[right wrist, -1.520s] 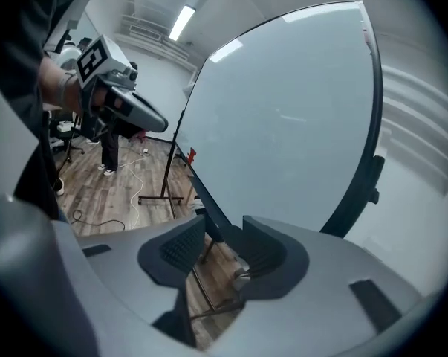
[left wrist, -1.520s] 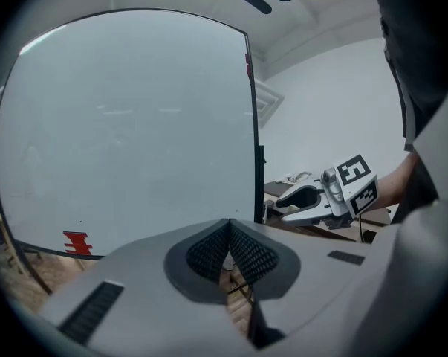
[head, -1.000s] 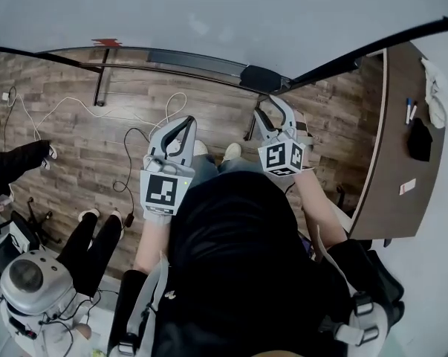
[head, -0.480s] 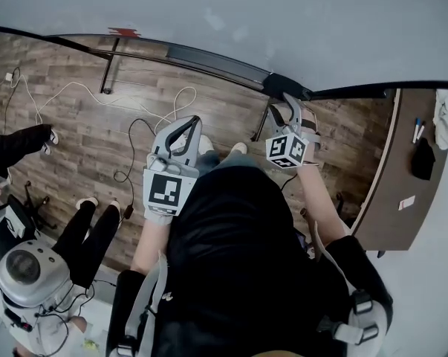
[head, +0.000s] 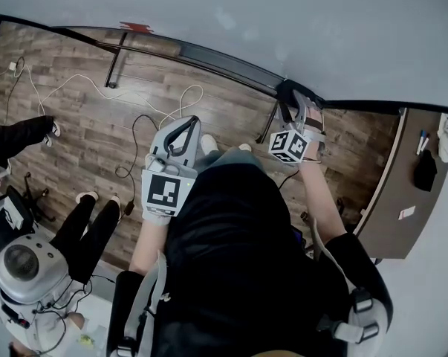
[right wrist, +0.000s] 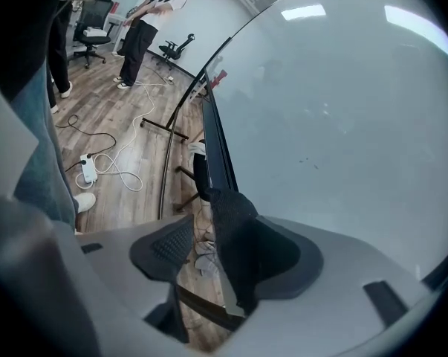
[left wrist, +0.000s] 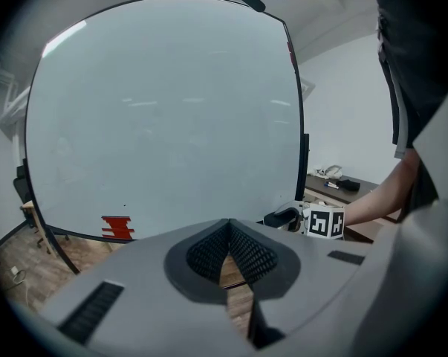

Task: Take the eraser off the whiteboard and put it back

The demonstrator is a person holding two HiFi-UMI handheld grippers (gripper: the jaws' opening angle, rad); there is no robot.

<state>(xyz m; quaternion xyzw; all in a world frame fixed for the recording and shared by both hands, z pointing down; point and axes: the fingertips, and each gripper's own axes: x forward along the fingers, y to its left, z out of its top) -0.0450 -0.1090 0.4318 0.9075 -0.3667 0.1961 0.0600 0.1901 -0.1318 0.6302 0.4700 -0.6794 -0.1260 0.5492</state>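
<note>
Since a moment ago my right gripper (head: 305, 108) has gone in toward the whiteboard (head: 246, 21). Its jaws have just been opening. Now they are spread wide, with nothing between them yet. The black eraser (head: 289, 90) sits on the tray (head: 209, 54) along the bottom edge of the board, just in front of my tips. I cannot tell if a tip already touches it.

I think I am about to grab the eraser, and a few things could go wrong. If I push in too fast, a jaw could bump the eraser along the tray or knock it down onto the wooden floor (head: 82, 125). If I come in too low, I might pinch the tray lip too, and the eraser would not lift. If I catch only a corner, it could slip out when I pull away. Going slowly and getting both jaws around the middle before I squeeze looks safest.

Before, there was a clear gap between my right gripper and the eraser. Now they are right together. My left gripper (head: 183, 126) looks about where it was, over the floor and away from the board. Its jaws are pressed together and hold nothing.
</note>
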